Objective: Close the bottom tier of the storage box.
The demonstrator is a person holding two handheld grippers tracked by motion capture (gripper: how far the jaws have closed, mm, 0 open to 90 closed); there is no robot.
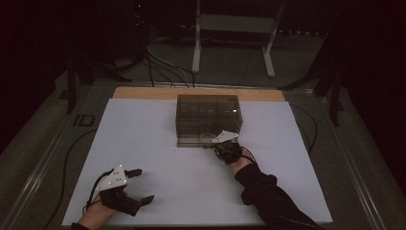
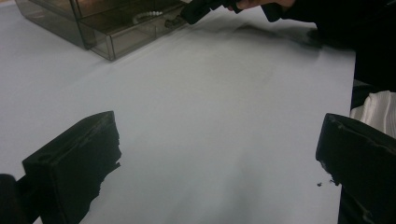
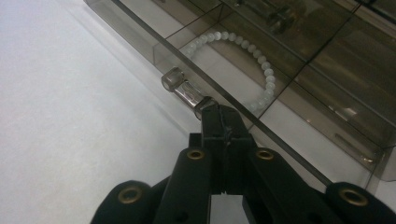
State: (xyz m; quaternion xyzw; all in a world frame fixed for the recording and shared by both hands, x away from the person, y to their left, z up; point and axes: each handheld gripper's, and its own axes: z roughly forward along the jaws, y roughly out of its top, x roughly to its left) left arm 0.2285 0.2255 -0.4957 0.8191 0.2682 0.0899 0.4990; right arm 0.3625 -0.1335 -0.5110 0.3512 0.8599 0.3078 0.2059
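A smoky clear drawer box [image 1: 208, 112] stands at the far middle of the white table [image 1: 143, 129]. Its lowest drawer [image 1: 191, 142] is pulled out a little, and a white bead bracelet [image 3: 261, 60] lies in it. My right gripper [image 3: 215, 112] is shut at the end of the drawer's clear bar handle [image 3: 184, 91]; from above the right gripper [image 1: 214, 143] meets the drawer front. My left gripper [image 1: 144, 184] rests near the front left of the table, jaws wide apart with nothing between them. In the left gripper view, the left gripper [image 2: 219, 158] faces bare table, with the box [image 2: 93, 28] far off.
A wooden strip [image 1: 143, 92] edges the table's far side. Beyond it are floor cables [image 1: 163, 67] and a metal stand [image 1: 234, 28]. A cable [image 1: 67, 163] trails off the left side. A pale cloth [image 2: 378, 105] lies past the table edge.
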